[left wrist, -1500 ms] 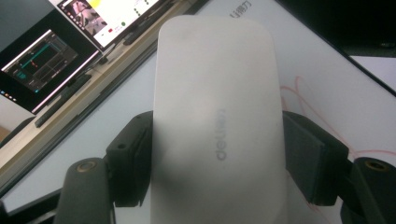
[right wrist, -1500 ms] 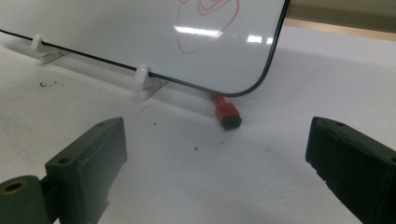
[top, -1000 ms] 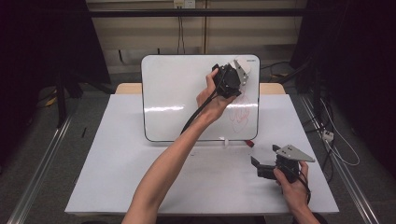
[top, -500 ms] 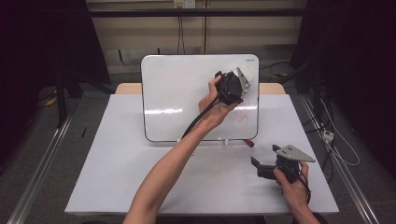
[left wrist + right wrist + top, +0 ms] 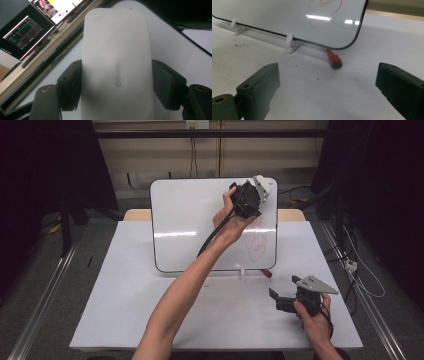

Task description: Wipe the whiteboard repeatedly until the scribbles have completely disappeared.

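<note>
The whiteboard (image 5: 200,220) is taken as the landmark; one is counted, propped upright on two white clips (image 5: 290,38). At its upper right corner one white eraser (image 5: 116,62) is seen pinched between the jaws of the left gripper (image 5: 252,195). In the high view the eraser is mostly hidden behind that gripper's body, and whether it touches the board cannot be made out. In the left gripper view its lower end is cut off by the frame, and the grey lettering on it is blurred.

One red scribble (image 5: 257,242) is seen on the board's lower right part; its top is cut off in the right gripper view. One red marker (image 5: 333,59) lies at the board's lower right corner, part of it hidden under the edge.

The right gripper (image 5: 285,297) is held near the table in front of that corner, its jaws spread wide with nothing between them.
</note>
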The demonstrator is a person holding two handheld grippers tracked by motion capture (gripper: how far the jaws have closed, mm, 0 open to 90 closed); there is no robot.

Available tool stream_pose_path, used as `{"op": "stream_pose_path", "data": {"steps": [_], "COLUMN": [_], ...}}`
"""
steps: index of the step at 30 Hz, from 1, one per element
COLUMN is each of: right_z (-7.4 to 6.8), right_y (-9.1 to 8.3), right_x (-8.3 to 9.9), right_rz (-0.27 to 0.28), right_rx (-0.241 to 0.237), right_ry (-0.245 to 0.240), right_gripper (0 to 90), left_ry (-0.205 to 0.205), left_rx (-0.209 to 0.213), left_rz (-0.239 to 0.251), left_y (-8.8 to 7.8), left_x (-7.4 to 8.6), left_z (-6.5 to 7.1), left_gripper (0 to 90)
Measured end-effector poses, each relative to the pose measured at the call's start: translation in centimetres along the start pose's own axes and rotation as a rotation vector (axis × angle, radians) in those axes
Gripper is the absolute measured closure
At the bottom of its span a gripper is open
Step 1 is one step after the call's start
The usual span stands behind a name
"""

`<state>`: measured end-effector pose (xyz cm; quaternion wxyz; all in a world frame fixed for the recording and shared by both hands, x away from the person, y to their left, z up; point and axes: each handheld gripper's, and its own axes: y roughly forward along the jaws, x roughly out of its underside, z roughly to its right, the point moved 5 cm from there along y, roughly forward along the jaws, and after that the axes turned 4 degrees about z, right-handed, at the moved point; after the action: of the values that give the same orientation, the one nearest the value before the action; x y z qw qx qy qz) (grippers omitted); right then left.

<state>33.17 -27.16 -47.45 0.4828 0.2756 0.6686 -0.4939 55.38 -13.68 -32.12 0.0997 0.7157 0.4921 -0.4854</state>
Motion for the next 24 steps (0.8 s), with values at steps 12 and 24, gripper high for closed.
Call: {"op": "stream_pose_path", "data": {"steps": [12, 24], "right_z": [-0.1, -0.1], "right_y": [0.0, 0.0], "right_x": [0.0, 0.0], "right_rz": [0.0, 0.0], "right_rx": [-0.002, 0.0], "right_ry": [0.006, 0.0], "right_gripper": [5.6, 5.6], "left_ry": [0.068, 0.143], "left_rx": [-0.011, 0.059], "left_rz": [-0.005, 0.006], "left_y": [0.0, -0.9], "left_x": [0.3, 2.4], "left_z": [1.1, 3.7], "left_gripper": [31.1, 31.1]}}
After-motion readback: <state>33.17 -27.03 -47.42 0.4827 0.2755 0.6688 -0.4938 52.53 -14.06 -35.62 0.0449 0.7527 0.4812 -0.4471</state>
